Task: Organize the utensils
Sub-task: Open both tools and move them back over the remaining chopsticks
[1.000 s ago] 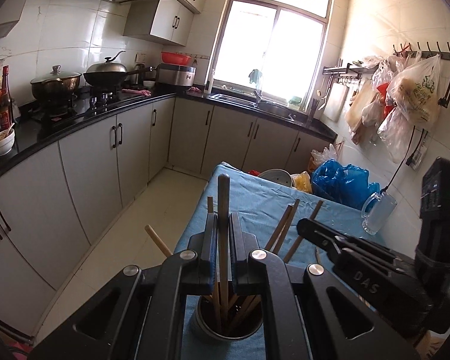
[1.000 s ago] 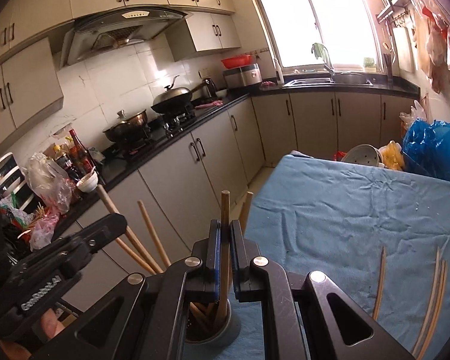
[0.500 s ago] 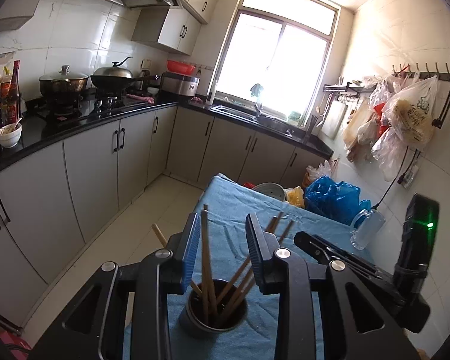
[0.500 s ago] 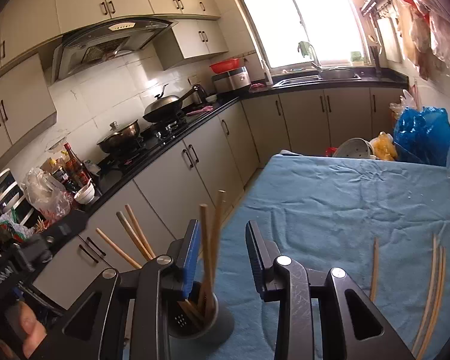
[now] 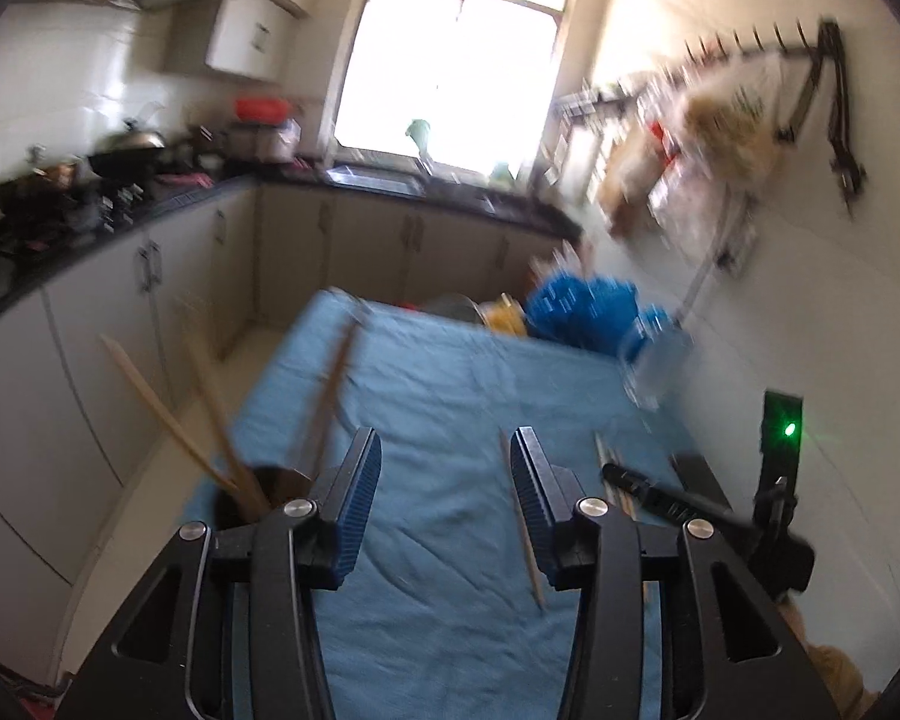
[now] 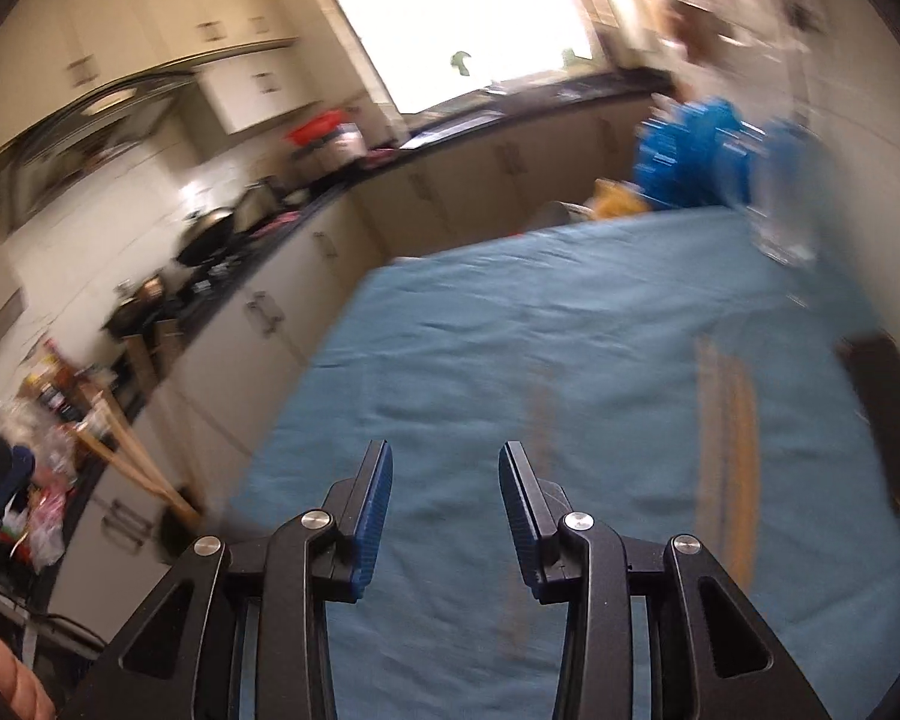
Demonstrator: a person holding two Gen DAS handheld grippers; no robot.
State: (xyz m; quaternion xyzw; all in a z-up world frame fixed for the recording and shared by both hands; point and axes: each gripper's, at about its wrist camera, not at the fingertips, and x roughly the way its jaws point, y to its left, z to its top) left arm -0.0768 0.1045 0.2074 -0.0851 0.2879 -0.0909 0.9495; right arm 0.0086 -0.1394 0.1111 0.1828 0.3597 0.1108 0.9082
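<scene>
Both claws have just been opening, nothing between the jaws: left claw [image 5: 445, 441], right claw [image 6: 444, 456]. Steady up, views blur. Nearest loose chopstick [image 5: 523, 531] lies on the table [image 5: 450, 396] cloth, by left claw's right finger; pinch mid-shaft. More chopsticks [image 6: 727, 426] ahead-right for right claw. Holder cup [image 5: 258, 495] sits at left table edge.

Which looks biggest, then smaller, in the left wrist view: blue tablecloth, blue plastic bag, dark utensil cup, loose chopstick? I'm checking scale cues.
1. Blue tablecloth
2. Blue plastic bag
3. Dark utensil cup, partly hidden and nearer the camera, so its place is unsure
4. Loose wooden chopstick, long but thinnest
</scene>
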